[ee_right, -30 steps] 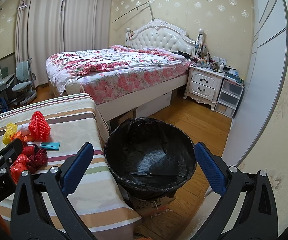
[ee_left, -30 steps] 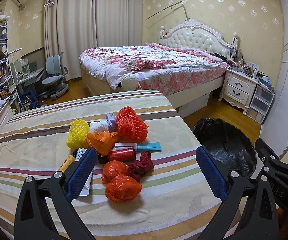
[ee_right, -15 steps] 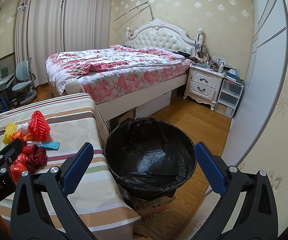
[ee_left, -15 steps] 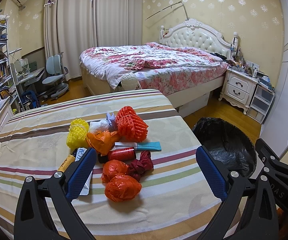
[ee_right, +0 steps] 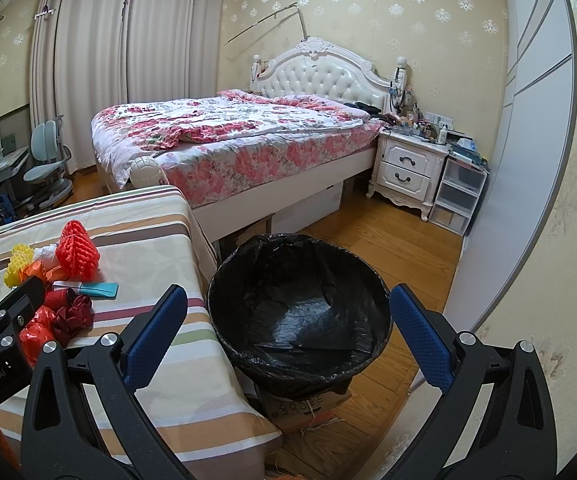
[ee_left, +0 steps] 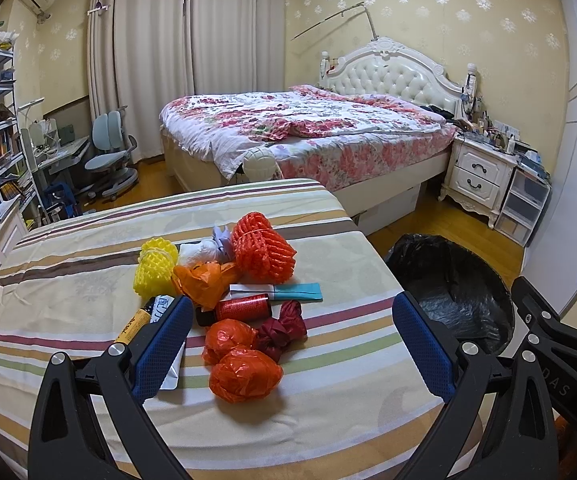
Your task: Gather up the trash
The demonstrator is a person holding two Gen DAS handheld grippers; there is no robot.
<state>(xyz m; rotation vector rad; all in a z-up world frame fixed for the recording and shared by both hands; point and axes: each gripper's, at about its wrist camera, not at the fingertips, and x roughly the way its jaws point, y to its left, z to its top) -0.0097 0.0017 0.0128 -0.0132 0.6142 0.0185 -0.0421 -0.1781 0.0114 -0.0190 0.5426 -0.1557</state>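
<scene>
Both our grippers, left [ee_left: 288, 344] and right [ee_right: 288, 334], hang spread wide and empty. Nearest, at lower centre of the left view, an orange bag ball [ee_left: 245, 375] lies between the left fingers. Behind it spreads the trash pile [ee_left: 228, 280]; the lined bin [ee_right: 300, 312] waits centre-right. We risk crumpled plastic slipping, dropping onto the floor.
</scene>
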